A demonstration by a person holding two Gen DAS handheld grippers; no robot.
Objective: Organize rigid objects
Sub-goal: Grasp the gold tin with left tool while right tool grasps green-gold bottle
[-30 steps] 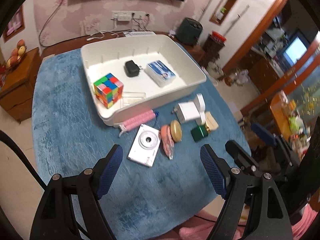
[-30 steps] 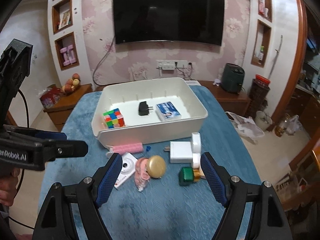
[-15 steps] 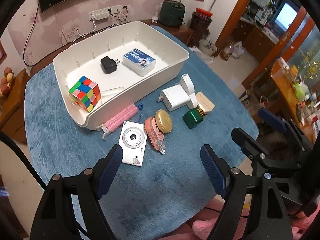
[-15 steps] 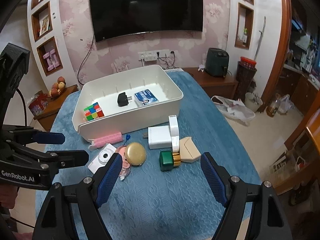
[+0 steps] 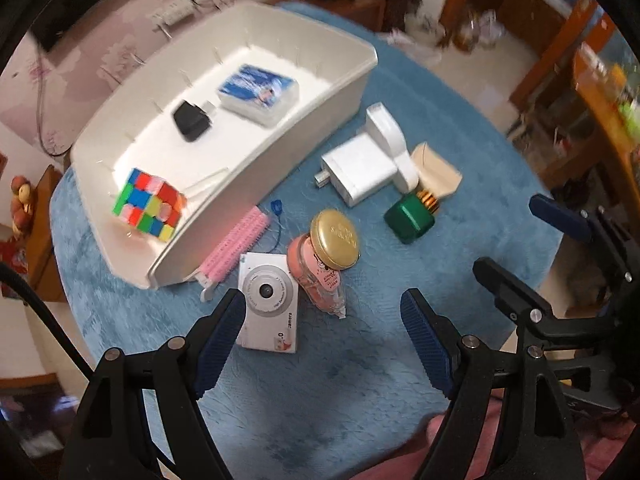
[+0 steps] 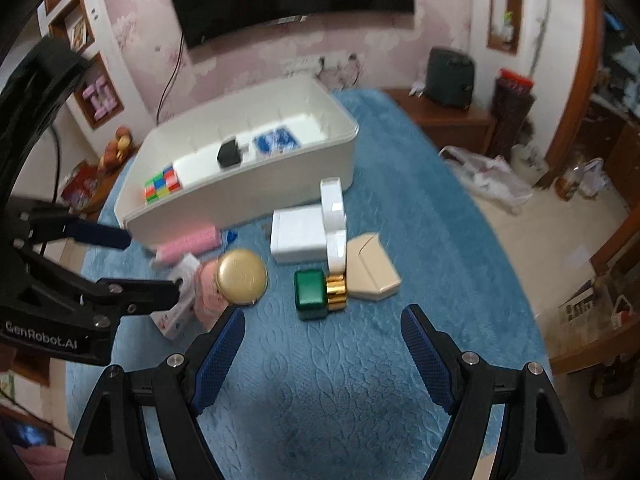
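Observation:
A white bin [image 5: 344,92] [image 6: 280,196] on the blue cloth holds a colour cube [image 5: 149,205], a black plug [image 5: 191,120] and a blue-white box [image 5: 259,94]. In front of it lie a pink roller [image 5: 236,246], a white camera [image 5: 269,304], a pink bottle with a gold cap [image 5: 334,240] [image 6: 241,276], a white charger [image 5: 360,170] [image 6: 298,236], a green-gold item [image 5: 410,218] [image 6: 314,294] and a beige box [image 6: 370,266]. My left gripper [image 5: 323,340] is open, hovering just before the camera and bottle. My right gripper [image 6: 323,344] is open, before the green item.
The blue cloth [image 6: 320,392] covers a round table whose edge drops off at the right. The left gripper's body [image 6: 80,292] reaches in from the left of the right wrist view. A TV, wall sockets and wooden furniture stand behind.
Both grippers have moved forward and lower towards the loose objects, which now appear larger. Both stay open. No object has moved.

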